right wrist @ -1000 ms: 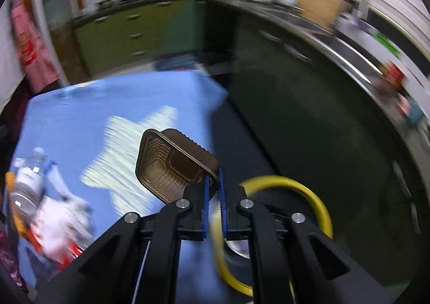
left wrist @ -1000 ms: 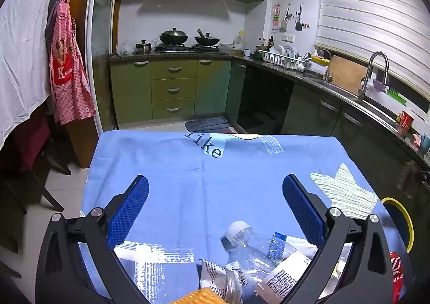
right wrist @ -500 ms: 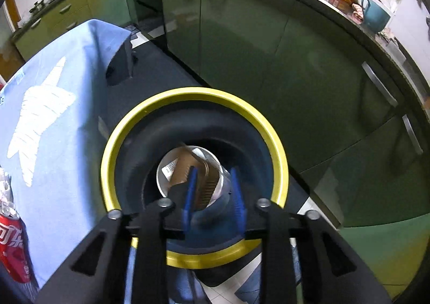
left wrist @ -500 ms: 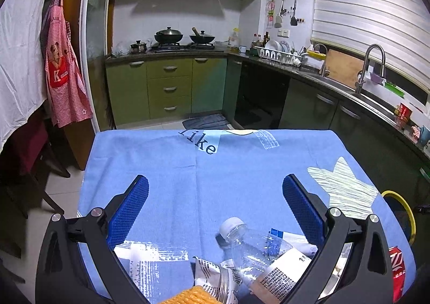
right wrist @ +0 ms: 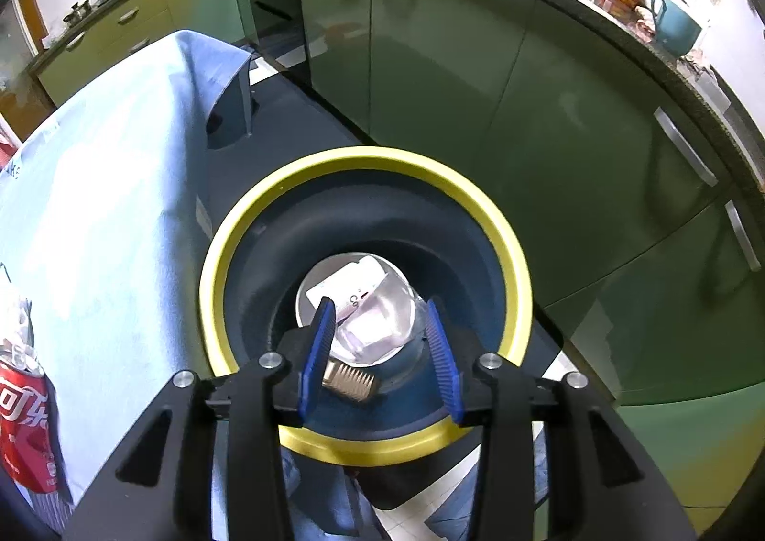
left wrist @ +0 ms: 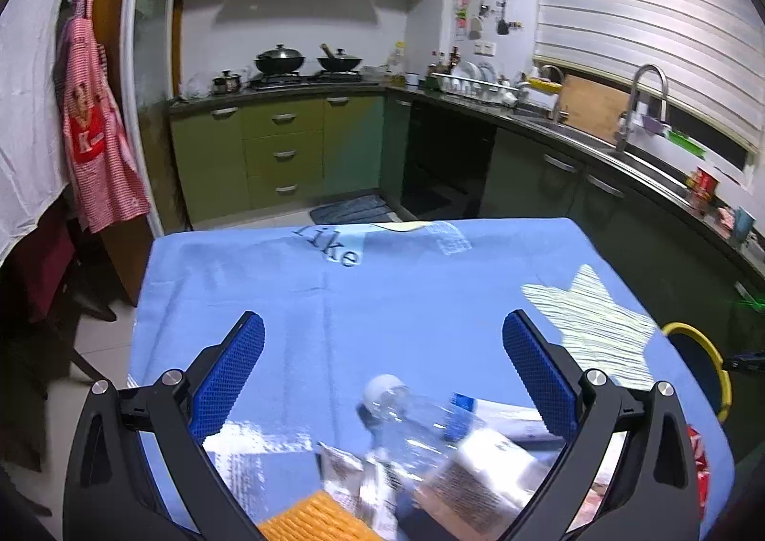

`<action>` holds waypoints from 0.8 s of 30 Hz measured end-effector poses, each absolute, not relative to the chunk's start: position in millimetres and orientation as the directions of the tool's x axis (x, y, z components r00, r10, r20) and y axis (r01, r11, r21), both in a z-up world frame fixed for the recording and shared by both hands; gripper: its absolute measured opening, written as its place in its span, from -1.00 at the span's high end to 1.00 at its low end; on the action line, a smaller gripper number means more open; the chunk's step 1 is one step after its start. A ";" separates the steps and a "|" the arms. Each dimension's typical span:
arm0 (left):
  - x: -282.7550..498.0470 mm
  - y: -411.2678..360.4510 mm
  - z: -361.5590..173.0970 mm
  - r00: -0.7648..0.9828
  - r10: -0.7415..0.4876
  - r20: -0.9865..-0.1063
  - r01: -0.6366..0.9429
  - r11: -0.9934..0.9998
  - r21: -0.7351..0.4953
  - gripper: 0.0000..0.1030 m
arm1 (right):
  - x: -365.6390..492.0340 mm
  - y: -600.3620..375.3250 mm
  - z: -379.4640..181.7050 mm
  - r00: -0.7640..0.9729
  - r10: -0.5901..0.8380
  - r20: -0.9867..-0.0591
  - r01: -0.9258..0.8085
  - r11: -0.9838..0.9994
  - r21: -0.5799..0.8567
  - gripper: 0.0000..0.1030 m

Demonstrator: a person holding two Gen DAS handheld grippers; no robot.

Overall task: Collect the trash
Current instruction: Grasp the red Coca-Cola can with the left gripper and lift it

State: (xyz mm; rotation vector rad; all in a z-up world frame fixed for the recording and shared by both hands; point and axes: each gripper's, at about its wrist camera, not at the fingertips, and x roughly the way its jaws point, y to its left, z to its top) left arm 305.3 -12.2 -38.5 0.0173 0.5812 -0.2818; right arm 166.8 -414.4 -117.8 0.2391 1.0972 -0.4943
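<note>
My right gripper [right wrist: 380,349] is open and empty, straight above a yellow-rimmed trash bin [right wrist: 478,192] on the floor beside the table. The brown tray [right wrist: 349,385] lies at the bottom of the bin with white and clear rubbish [right wrist: 363,306]. My left gripper [left wrist: 382,383] is wide open above the blue tablecloth [left wrist: 382,302], over a pile of trash: a clear plastic bottle [left wrist: 411,416], a white labelled packet [left wrist: 478,479], a crumpled wrapper [left wrist: 344,474] and an orange item [left wrist: 311,522]. A red cola can [right wrist: 24,436] lies at the table's right edge. The bin rim [left wrist: 707,349] shows at the right in the left wrist view.
Green kitchen cabinets [right wrist: 526,86] stand close behind the bin. A counter with a sink tap [left wrist: 645,96] and a dish rack [left wrist: 478,84] runs along the right. Woks [left wrist: 306,58] sit on the stove at the back. A red checked apron [left wrist: 95,149] hangs left.
My right gripper carried the brown tray from over the table to above the bin, opened and let it drop inside. My left gripper stayed open and drew back slightly.
</note>
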 end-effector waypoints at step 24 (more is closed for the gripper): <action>215.9 -219.9 -68.6 0.047 -0.381 -0.923 0.555 0.779 -0.293 -0.91 | 135.4 -398.4 -103.8 0.514 -0.176 -0.840 0.393 0.918 0.048 0.10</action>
